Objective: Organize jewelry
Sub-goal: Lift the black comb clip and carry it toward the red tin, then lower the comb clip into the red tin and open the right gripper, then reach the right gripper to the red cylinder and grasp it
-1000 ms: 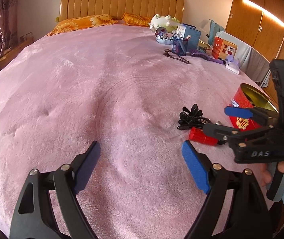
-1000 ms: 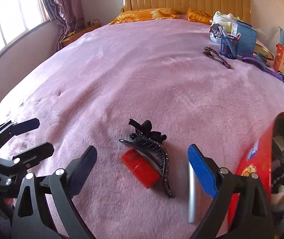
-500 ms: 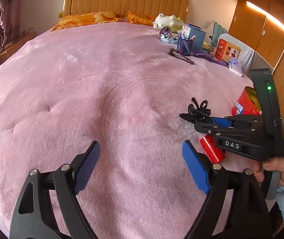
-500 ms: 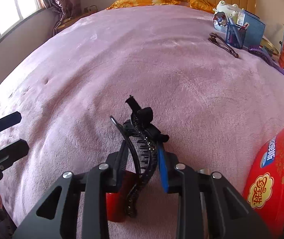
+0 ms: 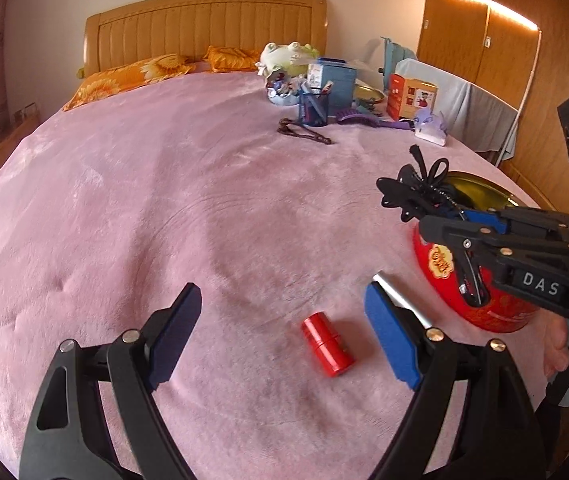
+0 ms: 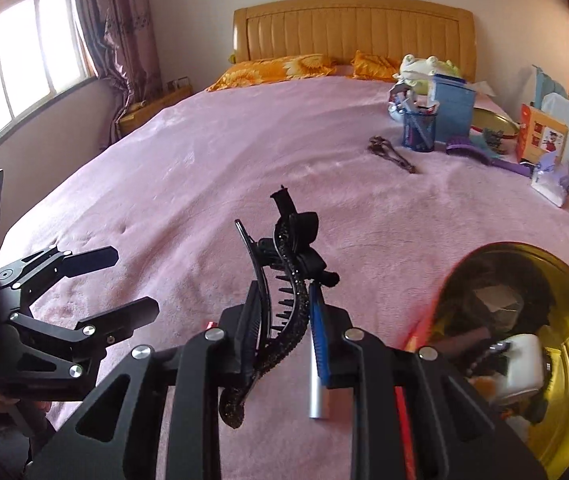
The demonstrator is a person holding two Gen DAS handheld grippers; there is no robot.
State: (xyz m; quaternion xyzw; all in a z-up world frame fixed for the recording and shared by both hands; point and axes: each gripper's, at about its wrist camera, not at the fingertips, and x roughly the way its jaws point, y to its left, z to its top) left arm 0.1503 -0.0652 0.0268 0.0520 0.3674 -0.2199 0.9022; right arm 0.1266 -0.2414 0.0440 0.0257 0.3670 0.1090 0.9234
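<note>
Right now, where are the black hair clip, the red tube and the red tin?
black hair clip (image 6: 290,280), right wrist view, curved toothed spine.
red tube (image 5: 327,345), left wrist view, middle of body.
red tin (image 5: 440,264), left wrist view, outer wall.

My right gripper (image 6: 284,320) has just been closing and now it's clamped tight on the black hair clip (image 6: 284,280) — held up off the bed, pads pressing both sides, clip sticking out past the fingertips. From my left camera you can see that gripper (image 5: 444,220) coming in from the right, tilted a bit downward, with my right hand (image 5: 564,352) wrapped round the handle. My left gripper (image 5: 280,334) is wide open with nothing in it — just hanging above the blanket, angled down.
</note>
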